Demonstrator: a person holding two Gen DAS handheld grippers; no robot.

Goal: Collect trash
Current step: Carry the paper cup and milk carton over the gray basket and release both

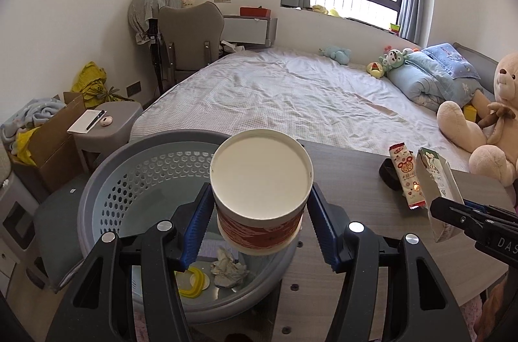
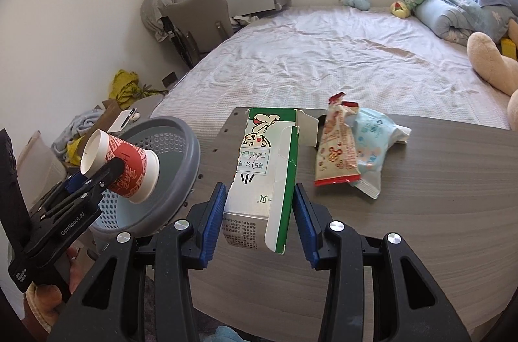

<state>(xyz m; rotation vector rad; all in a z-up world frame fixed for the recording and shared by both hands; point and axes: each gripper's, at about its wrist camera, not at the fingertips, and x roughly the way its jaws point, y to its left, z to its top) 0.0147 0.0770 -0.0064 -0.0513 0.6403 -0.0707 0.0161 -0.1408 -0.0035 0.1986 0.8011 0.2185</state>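
Cup (image 1: 260, 177) clamped between left claw (image 1: 259, 222) above basket (image 1: 106, 180).

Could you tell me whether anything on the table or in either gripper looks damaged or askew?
Yes: the green-and-white carton in the right gripper is torn open, its top flap ragged. The paper cup in the left gripper is tipped sideways over the basket.

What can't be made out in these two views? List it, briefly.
- Grey perforated plastic basket: in the left wrist view the red-and-white paper cup and the left tongs cover part of its floor.
- Black object on the table: half hidden behind the red-and-white snack wrapper, so it can't be identified.
- Green-and-white cardboard carton: whether anything is inside can't be seen.
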